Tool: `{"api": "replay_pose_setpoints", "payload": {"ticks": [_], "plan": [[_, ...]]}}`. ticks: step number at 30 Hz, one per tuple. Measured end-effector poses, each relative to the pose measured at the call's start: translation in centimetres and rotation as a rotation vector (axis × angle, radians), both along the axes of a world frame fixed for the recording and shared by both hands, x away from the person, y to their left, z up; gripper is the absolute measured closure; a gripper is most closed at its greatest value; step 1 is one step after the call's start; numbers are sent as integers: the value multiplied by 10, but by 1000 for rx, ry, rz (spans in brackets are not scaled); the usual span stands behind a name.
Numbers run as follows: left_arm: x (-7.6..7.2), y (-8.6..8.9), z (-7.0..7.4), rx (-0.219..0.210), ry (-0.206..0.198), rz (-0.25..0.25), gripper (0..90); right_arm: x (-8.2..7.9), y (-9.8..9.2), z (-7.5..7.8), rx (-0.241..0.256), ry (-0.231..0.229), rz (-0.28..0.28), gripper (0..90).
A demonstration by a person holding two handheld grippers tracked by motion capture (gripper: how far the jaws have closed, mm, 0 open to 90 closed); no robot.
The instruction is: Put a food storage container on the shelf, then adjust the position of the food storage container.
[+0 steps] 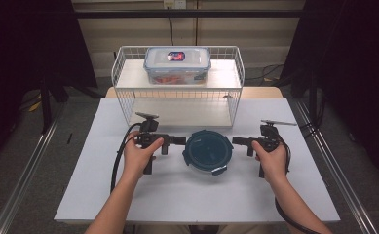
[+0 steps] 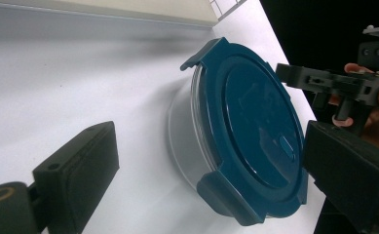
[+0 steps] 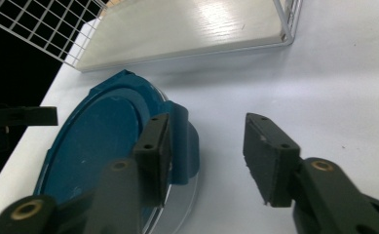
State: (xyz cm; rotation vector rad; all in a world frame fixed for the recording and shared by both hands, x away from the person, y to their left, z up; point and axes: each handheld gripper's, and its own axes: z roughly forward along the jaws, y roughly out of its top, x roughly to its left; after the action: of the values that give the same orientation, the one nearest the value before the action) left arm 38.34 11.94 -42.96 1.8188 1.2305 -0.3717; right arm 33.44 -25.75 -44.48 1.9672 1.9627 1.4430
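Note:
A round clear container with a dark teal clip-on lid [image 1: 207, 150] sits on the white table, mid-front. My left gripper [image 1: 181, 141] points at its left side, jaws open, tips just short of the rim. My right gripper [image 1: 236, 141] faces it from the right, also open. In the left gripper view the container [image 2: 245, 126] lies between and beyond the open left gripper [image 2: 211, 173], with the right gripper [image 2: 323, 80] behind it. In the right gripper view the open right gripper [image 3: 211, 156] has one jaw over a lid clip [image 3: 183, 146]; the lid [image 3: 99, 141] spreads left.
A white wire rack [image 1: 123, 73] stands behind the container, with a wooden lower shelf [image 3: 187, 29] and an upper shelf carrying a rectangular clear box with a snap lid [image 1: 177, 64]. The table's edges [image 1: 197, 220] run close to the forearms. Dark curtains flank both sides.

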Motion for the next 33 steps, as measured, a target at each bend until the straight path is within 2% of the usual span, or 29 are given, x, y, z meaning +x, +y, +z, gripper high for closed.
{"api": "replay_pose_setpoints", "payload": {"ticks": [1, 3, 5, 7, 9, 10, 11, 12, 14, 16, 18, 21, 22, 24, 26, 28, 32, 33], "plan": [[0, 0, 0, -11, 1, -6, 65, -1, -1, 1, -6, -6, -4, 486], [0, 0, 0, -2, -6, -2, 65, -3, -2, 3, 11, -8, 3, 463], [-1, 0, 0, -1, -6, -4, 65, -6, -3, 5, 8, -24, 9, 426], [-2, -1, 0, -20, 14, 7, 65, -8, -3, 6, 27, -20, 10, 388], [-3, -1, -1, -10, 15, 6, 65, -9, -3, 6, 34, -29, 15, 359], [-3, 0, -1, 3, 3, 0, 65, -10, -3, 6, 36, -29, 16, 344], [-4, -2, -1, -11, 17, 14, 65, -10, -3, 5, 40, -25, 16, 332], [-4, -2, -1, -12, 21, 5, 65, -11, -3, 5, 41, -27, 20, 323], [-4, -2, -2, -3, 12, -7, 65, -12, -3, 5, 43, -24, 27, 312], [-4, -2, -1, -16, 21, 8, 65, -13, -3, 5, 40, -22, 29, 301], [-5, -1, -1, -12, 26, 3, 66, -13, -3, 4, 41, -19, 35, 293], [-4, 1, -3, 14, -1, 3, 66, -13, -2, 2, 36, -11, 39, 281], [-5, 1, -3, -11, 17, 6, 66, -14, -2, 2, 40, -11, 42, 278], [-6, 1, -2, -17, 31, 5, 68, -14, 0, 2, 44, -8, 45, 273], [-6, 1, -2, -12, 28, 15, 69, -15, 0, 3, 47, -10, 48, 268], [-6, 1, -3, -2, 22, 1, 70, -17, 1, 3, 45, -13, 53, 266], [-6, 1, -5, -1, 27, -14, 73, -18, 0, 3, 53, -6, 53, 265], [-7, 0, -5, -8, 37, -3, 76, -19, 0, 3, 52, -7, 53, 265]]}}
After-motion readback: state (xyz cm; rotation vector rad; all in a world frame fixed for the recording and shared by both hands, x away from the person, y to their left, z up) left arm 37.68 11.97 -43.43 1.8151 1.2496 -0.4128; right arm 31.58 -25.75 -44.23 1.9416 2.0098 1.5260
